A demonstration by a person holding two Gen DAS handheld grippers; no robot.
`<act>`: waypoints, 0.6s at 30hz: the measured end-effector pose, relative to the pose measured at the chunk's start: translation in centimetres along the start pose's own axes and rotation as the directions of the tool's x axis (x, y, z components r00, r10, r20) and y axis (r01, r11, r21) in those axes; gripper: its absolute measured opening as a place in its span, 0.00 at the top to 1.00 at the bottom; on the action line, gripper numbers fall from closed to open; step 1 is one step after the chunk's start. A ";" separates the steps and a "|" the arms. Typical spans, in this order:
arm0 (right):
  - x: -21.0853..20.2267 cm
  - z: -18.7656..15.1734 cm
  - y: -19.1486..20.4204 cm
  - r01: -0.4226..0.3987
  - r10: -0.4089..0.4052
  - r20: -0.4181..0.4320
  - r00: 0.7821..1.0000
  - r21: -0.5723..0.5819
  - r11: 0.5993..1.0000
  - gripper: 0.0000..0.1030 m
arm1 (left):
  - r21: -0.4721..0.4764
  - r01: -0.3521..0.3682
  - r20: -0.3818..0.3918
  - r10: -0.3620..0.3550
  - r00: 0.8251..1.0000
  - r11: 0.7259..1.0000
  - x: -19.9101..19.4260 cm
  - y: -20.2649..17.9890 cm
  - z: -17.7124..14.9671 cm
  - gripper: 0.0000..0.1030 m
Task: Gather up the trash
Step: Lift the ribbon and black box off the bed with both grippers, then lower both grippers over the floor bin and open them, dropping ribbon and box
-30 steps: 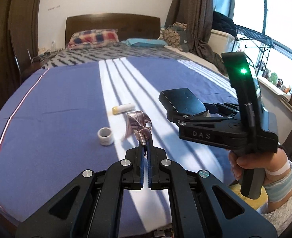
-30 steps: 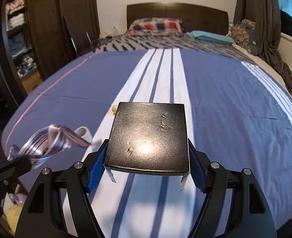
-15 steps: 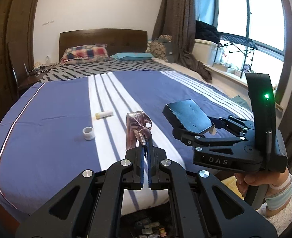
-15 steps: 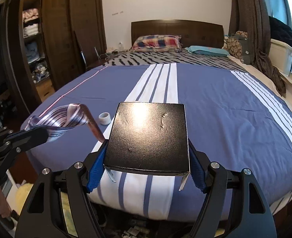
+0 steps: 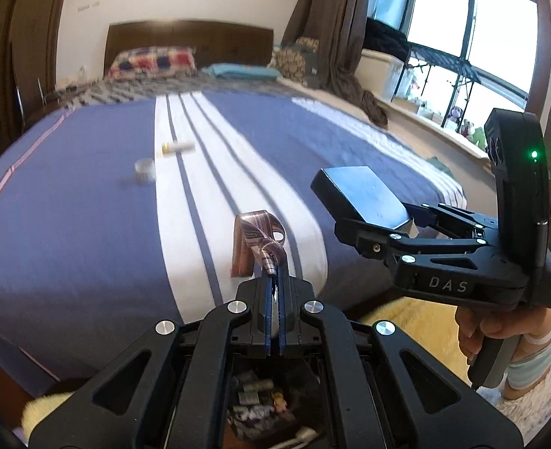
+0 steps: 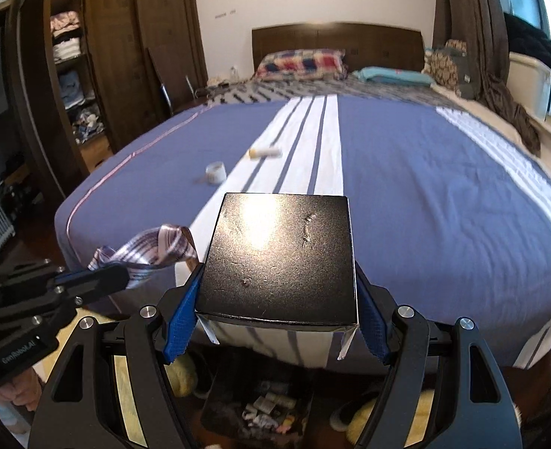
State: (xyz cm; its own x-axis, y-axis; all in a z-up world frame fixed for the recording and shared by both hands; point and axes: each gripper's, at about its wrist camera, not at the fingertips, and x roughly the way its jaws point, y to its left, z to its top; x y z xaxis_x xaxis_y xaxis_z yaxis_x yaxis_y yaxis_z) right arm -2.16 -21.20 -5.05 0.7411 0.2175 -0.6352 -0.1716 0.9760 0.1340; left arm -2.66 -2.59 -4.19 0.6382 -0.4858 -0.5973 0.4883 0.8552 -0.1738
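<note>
My left gripper (image 5: 274, 280) is shut on a striped pink ribbon (image 5: 254, 241) and holds it in the air past the foot of the bed; the ribbon also shows in the right wrist view (image 6: 152, 249). My right gripper (image 6: 275, 292) is shut on a black box (image 6: 282, 258), also seen in the left wrist view (image 5: 361, 196). A white tape roll (image 5: 145, 168) and a white tube with a yellow cap (image 5: 178, 146) lie on the blue striped bedspread (image 5: 88, 205). A bin with trash (image 6: 264, 408) stands on the floor below both grippers.
The bed has pillows (image 6: 301, 63) and a dark headboard (image 6: 335, 43) at the far end. A wardrobe with shelves (image 6: 73, 75) stands left. A windowsill with clutter (image 5: 443, 112) is at the right. A yellow rug (image 5: 417, 318) covers the floor.
Both grippers have pulled back from over the bed to beyond its foot, keeping the ribbon and the box. The bin has come into view beneath them.
</note>
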 end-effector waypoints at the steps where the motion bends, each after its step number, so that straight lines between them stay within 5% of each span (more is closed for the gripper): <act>1: 0.3 -0.6 0.1 -0.002 0.002 -0.014 1.000 0.001 1.000 0.29 | -0.006 0.002 -0.020 -0.002 1.000 1.000 0.5 0.2 -0.7 0.99; 12: 3.9 -5.9 0.2 -0.010 0.013 -0.176 0.984 0.021 1.000 0.28 | -0.079 -0.012 -0.185 -0.003 0.983 0.997 4.7 2.1 -6.2 0.99; 18: 5.8 -8.5 -0.3 -0.004 0.014 -0.254 0.967 0.037 0.999 0.28 | -0.099 -0.015 -0.289 -0.014 0.957 0.995 7.6 2.5 -9.4 0.99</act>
State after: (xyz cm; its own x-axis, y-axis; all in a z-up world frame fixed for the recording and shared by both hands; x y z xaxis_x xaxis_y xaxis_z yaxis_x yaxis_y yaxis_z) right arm -3.39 -20.31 -15.25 0.5494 0.2212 -0.8057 -0.1507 0.9747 0.1648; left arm -2.17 -2.46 -16.53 0.4322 -0.4250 -0.7954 0.4171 0.8762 -0.2415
